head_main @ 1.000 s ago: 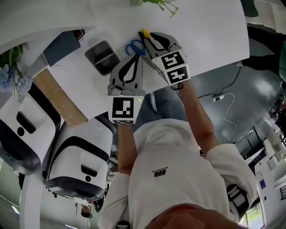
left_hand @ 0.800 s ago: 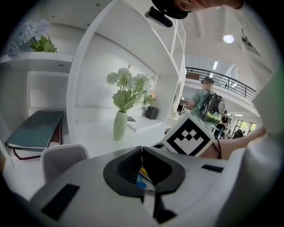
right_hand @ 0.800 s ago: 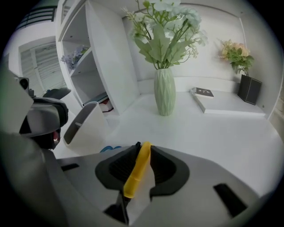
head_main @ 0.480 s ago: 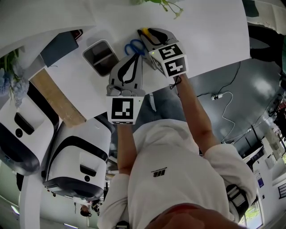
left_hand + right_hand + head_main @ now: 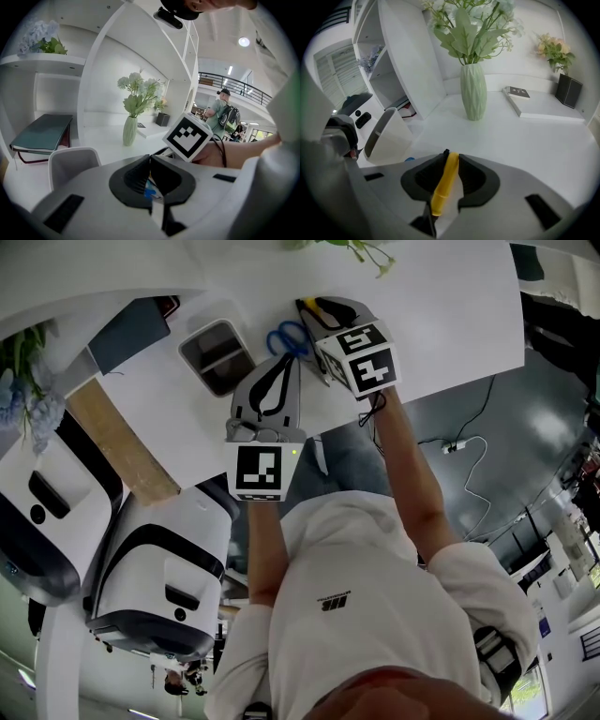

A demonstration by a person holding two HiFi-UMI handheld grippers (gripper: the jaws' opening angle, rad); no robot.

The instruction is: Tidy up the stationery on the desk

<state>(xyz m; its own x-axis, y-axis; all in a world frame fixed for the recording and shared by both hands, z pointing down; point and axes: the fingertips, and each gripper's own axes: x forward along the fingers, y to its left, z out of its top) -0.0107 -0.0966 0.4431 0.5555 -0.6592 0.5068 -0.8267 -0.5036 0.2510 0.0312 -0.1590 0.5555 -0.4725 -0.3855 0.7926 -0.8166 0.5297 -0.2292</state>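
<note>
Right gripper tight on a yellow pen, white container left, green vase beyond.

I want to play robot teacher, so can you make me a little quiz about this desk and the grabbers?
1. True or false: the right gripper is shut on a yellow pen.
2. Pick one: what stands on the white desk ahead of the right gripper?
A. a pale green vase with flowers
B. a red mug
C. a laptop
3. Fill the gap: the scissors lying by the gripper tips have ____ handles.

Key: 1 true; 2 A; 3 blue.
</note>
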